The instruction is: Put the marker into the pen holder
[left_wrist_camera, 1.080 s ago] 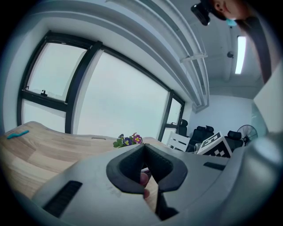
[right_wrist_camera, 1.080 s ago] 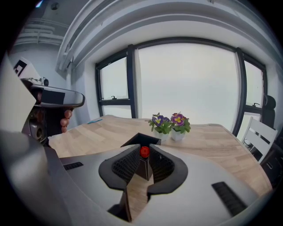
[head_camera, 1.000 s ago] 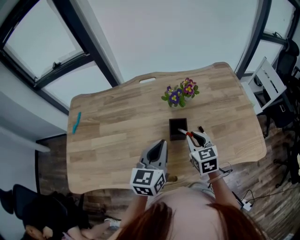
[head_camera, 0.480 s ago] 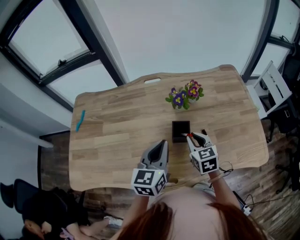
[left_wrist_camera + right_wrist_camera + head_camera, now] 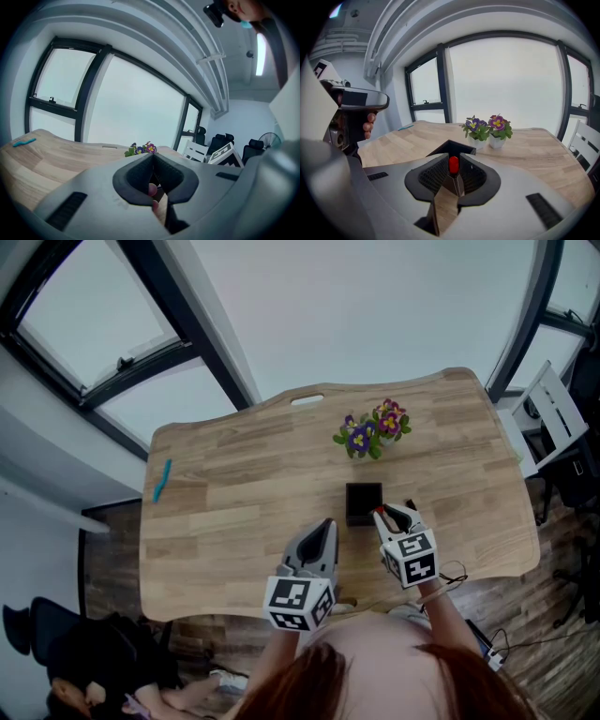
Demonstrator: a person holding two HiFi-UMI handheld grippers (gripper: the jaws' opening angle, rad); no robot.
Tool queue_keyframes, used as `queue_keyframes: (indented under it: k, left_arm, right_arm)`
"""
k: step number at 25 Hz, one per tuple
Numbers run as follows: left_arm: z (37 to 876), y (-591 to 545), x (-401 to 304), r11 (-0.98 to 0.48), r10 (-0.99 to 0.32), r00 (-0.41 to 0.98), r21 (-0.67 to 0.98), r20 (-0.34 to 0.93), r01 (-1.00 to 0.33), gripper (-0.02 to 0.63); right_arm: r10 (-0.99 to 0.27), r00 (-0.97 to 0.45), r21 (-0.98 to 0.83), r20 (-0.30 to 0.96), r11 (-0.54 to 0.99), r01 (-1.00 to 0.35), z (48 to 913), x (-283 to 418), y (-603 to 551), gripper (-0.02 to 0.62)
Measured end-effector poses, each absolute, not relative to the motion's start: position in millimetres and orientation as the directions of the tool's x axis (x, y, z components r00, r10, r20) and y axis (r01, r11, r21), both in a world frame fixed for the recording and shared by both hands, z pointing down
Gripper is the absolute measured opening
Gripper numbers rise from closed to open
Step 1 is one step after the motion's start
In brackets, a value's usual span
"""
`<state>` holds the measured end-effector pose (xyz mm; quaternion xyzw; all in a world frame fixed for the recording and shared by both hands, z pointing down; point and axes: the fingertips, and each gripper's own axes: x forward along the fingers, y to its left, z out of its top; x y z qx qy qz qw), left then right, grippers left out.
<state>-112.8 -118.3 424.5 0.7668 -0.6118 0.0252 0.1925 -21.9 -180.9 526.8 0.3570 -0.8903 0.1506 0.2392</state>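
The black square pen holder (image 5: 363, 502) stands on the wooden table (image 5: 234, 493) in front of me. My right gripper (image 5: 392, 515) is just to its right, shut on a marker with a red cap (image 5: 379, 511). In the right gripper view the red cap (image 5: 453, 165) sits clamped between the jaws of the right gripper (image 5: 453, 174), and the pen holder's open top (image 5: 451, 146) lies just beyond. My left gripper (image 5: 321, 532) hovers near the table's front edge, left of the holder. In its own view the left gripper (image 5: 152, 161) is shut with nothing in it.
Two small pots of purple and pink flowers (image 5: 371, 430) stand behind the holder, also seen as the flower pots (image 5: 487, 129) in the right gripper view. A blue pen-like object (image 5: 161, 481) lies near the table's left edge. A white chair (image 5: 548, 413) stands off to the right.
The head view has shifted slightly. The right gripper keeps the marker beside the pen holder, and the left gripper has hardly moved.
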Motion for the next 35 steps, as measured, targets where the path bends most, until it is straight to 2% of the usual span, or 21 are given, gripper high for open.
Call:
queue_keyframes:
  k: [14, 35]
  left_arm:
    - [424.5, -126.8, -102.7, -0.224, -0.917, 0.295, 0.265, 0.268, -0.938, 0.002]
    - [429.6, -129.8, -66.7, -0.290, -0.888, 0.366, 0.277, 0.280, -0.916, 0.002]
  right_arm:
    - [-0.642, -0.597, -0.095, 0.481, 0.639, -0.763, 512.4, 1.5, -184.7, 0.057]
    - [-0.689, -0.478, -0.043, 0.545, 0.547, -0.836, 530.8, 75.7, -170.6, 0.039]
